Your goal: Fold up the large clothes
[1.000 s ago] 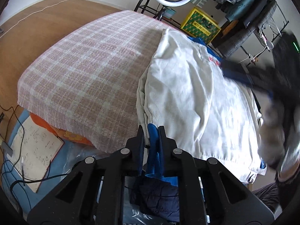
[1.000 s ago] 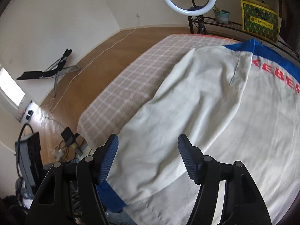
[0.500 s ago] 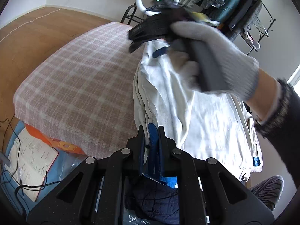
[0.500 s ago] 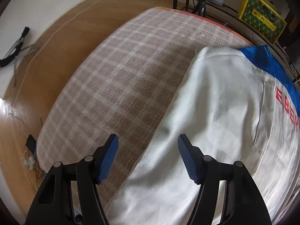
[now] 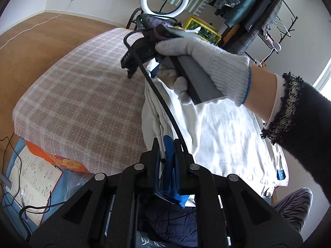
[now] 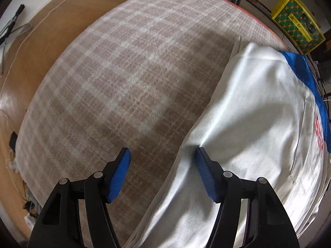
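Right tool (image 6: 163,165), jaws just narrowing astride the garment's (image 6: 254,128) folded edge, has swung down over the bed (image 6: 128,66); left tool (image 5: 167,155) stays clamped on its blue hem, ready for the next fold.

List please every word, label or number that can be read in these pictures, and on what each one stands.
"BE": red letters, cut off at the picture's edge, on the white garment.
Print on the yellow box: too small to read.
Handwriting on the open notebook: too small to read.
Nothing else is legible.
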Action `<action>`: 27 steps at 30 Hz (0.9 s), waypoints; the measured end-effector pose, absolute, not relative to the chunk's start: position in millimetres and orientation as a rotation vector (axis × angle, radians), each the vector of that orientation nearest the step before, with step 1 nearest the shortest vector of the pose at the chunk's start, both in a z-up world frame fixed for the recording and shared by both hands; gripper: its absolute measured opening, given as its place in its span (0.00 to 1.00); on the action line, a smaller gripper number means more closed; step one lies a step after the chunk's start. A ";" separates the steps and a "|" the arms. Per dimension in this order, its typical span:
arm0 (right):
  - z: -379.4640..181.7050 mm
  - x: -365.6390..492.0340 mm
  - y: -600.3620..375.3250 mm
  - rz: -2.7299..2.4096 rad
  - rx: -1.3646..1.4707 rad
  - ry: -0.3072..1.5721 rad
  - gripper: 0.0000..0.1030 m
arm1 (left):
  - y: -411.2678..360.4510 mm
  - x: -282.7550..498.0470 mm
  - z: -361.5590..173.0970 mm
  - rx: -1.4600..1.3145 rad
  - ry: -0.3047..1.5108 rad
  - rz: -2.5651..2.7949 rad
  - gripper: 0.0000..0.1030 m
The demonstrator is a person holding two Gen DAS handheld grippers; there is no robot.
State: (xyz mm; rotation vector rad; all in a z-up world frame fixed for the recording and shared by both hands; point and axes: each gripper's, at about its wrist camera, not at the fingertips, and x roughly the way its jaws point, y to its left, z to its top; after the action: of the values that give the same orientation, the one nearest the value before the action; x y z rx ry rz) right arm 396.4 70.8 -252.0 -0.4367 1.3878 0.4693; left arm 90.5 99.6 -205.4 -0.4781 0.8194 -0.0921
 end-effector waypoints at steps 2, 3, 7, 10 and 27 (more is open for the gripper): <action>-250.9 396.2 67.9 0.464 -0.437 1.362 0.40 | 97.5 90.6 -205.7 -0.474 0.821 -0.094 0.09; -250.0 396.8 65.0 0.456 -0.438 1.354 0.34 | 96.2 90.7 -205.5 -0.472 0.821 -0.094 0.09; -245.8 401.1 48.9 0.451 -0.412 1.339 0.07 | 90.3 90.4 -202.1 -0.474 0.810 -0.102 0.09; -240.2 402.6 34.2 0.469 -0.325 1.319 0.05 | 81.0 89.5 -197.7 -0.440 0.802 -0.111 0.09; -182.8 387.5 -102.8 0.620 0.326 1.016 0.03 | 24.0 78.0 -173.1 -0.288 0.737 -0.219 0.09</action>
State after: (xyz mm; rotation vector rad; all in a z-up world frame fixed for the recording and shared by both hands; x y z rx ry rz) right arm 387.5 -102.8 -182.8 0.3261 1.0165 0.6200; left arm 78.0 24.0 -173.1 -0.2883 0.7375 -0.2185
